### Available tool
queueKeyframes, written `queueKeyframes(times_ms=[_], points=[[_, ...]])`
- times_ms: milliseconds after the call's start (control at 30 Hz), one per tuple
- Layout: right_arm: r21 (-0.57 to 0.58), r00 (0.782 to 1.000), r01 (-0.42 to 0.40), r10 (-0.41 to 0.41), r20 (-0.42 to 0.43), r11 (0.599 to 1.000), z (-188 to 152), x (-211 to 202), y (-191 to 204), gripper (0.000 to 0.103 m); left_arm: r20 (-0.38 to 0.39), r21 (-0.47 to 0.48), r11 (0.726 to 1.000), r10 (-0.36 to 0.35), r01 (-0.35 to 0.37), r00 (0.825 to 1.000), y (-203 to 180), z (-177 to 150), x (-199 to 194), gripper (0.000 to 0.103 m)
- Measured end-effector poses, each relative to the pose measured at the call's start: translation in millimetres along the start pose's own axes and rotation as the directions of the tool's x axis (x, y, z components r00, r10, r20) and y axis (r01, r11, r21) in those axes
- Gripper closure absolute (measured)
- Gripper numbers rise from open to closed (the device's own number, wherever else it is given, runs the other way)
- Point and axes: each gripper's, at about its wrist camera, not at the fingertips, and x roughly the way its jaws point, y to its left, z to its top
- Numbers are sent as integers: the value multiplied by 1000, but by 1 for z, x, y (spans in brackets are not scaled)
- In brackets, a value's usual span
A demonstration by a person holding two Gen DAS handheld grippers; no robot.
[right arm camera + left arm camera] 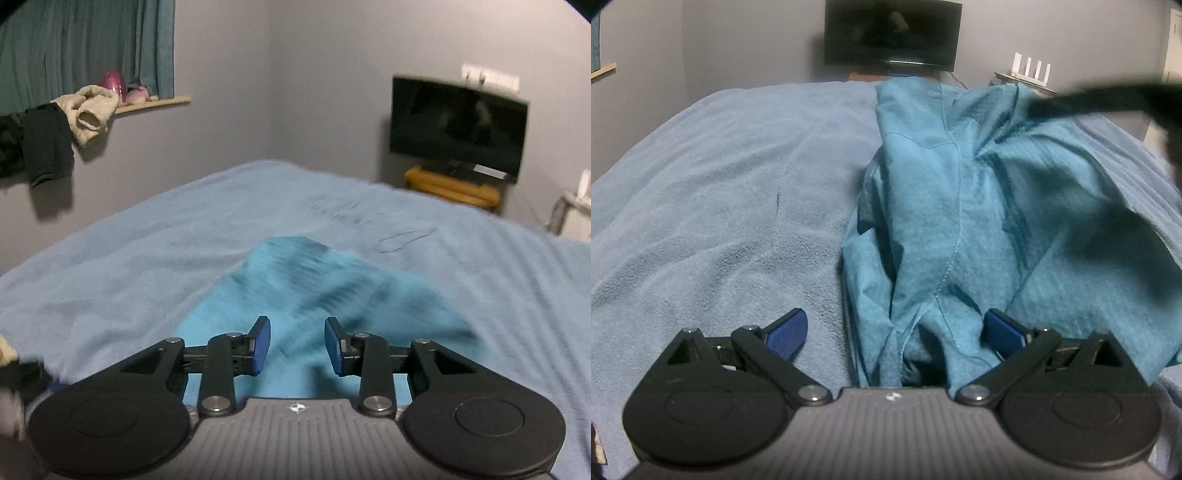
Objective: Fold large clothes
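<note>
A teal garment (pixel 960 206) lies bunched on the right half of a light blue bed blanket (pixel 720 184). My left gripper (pixel 895 332) stands open at the near end. A fold of the cloth lies between its blue pads and drapes onto the right finger (pixel 1004 330). The garment's far right part rises like a tent toward a dark blurred bar (pixel 1089 99) at the top right. In the right wrist view the same garment (pixel 314 280) is blurred. My right gripper (pixel 297 345) is narrowly shut on a fold of it, lifted off the blanket (pixel 129 240).
A dark television (pixel 892 37) (pixel 458 129) on a wooden stand (pixel 450 188) is beyond the bed's far end. A white router (pixel 1030 70) stands to its right. On the left wall, a window sill (pixel 155 101) holds clothes (pixel 88 107) under a teal curtain (pixel 92 40).
</note>
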Motion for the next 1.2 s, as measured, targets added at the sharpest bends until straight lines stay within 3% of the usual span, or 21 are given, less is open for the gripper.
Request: queueKeyframes(times_ms=[200,367,533,633,767,933,1033,1100,1200], points=[[1,996,45,-44,74,999,-52,-91,-14,67,20,24,999,37,-37,999,-8,-3,-6,0],[-31,999,15,-14,42,999,-108,-127,0,68,33,43,997,70,-71,997,-11,-4,-6,0],[25,999,45,-45,-14,999,-156,-107,-9,67,30,54,997,61,-63,998,-12,-8,-1,0],[47,999,47,-46,-25,998,-164,-99,-10,67,30,53,997,50,-52,998,-10,-9,0,0],[64,999,35,-32,-41,997,-150,-106,-8,61,22,-42,999,-31,32,999,8,-7,-4,0],[260,995,-46,21,97,965,-122,-130,-60,13,10,-131,978,-164,164,986,31,-5,-16,0],[385,996,-79,61,60,920,-110,-116,-100,11,-47,-189,957,-234,221,971,45,-9,-7,0],[454,996,-85,90,10,887,-109,-99,-124,10,-68,-255,928,-296,270,953,56,-15,2,0],[576,977,-142,207,-48,805,-120,-66,-155,8,-65,-297,899,-354,321,933,65,-23,7,0]])
